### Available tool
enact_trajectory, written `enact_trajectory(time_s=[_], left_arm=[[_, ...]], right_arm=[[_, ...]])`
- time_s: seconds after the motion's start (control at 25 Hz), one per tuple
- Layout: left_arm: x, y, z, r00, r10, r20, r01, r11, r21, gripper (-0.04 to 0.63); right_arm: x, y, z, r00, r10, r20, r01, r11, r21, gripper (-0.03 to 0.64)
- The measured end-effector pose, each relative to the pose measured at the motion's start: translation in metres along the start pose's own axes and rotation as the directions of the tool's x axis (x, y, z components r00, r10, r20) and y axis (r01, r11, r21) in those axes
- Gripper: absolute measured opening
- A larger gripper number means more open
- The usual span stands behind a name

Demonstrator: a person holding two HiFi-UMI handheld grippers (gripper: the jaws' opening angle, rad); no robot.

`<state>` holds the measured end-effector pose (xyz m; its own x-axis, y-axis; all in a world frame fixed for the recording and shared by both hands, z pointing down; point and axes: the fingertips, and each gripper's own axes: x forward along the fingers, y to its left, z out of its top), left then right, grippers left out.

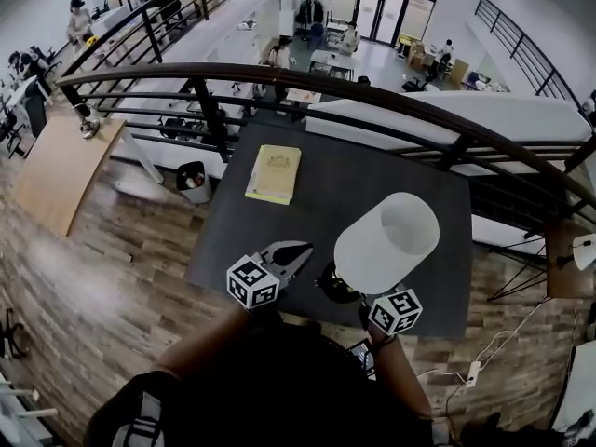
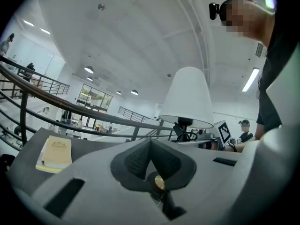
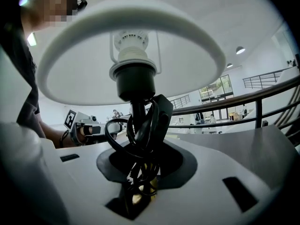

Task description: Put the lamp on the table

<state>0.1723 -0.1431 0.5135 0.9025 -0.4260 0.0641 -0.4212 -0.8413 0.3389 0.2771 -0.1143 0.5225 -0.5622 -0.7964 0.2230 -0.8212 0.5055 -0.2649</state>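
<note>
Right tool (image 3: 143, 161) grips the lamp (image 1: 386, 242) by its black stem and cord, just over the near edge of the tabletop (image 1: 372, 166). Left tool (image 2: 150, 146) is pinched together, empty. I think setting down and letting go are left.

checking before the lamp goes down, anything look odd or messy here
On the lamp the black cord is bunched in loose loops round the stem, right where the right tool grips it, so loops sit between its jaws. Nothing spilled or broken shows.
</note>
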Motion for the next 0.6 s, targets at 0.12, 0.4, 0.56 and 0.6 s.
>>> enact_trajectory(time_s=[0.12, 0.4, 0.56, 0.6], left_arm=[[0.000, 0.000, -0.007, 0.999, 0.037, -0.013, -0.037, 0.999, -0.014, 0.009], [0.013, 0.015, -0.012, 0.997, 0.080, -0.014, -0.080, 0.997, -0.023, 0.009], [0.022, 0.034, -0.021, 0.997, 0.072, -0.033, -0.073, 0.997, -0.038, 0.009], [0.024, 0.038, -0.021, 0.997, 0.067, -0.039, -0.069, 0.997, -0.040, 0.009]], right_arm=[[0.000, -0.009, -0.005, 1.000, 0.022, -0.016, -0.022, 1.000, 0.009, 0.110], [0.021, -0.029, -0.014, 0.997, 0.062, -0.055, -0.060, 0.997, 0.048, 0.110], [0.040, -0.038, -0.025, 0.995, 0.061, -0.081, -0.058, 0.997, 0.045, 0.110], [0.045, -0.041, -0.026, 0.994, 0.061, -0.088, -0.058, 0.997, 0.042, 0.110]])
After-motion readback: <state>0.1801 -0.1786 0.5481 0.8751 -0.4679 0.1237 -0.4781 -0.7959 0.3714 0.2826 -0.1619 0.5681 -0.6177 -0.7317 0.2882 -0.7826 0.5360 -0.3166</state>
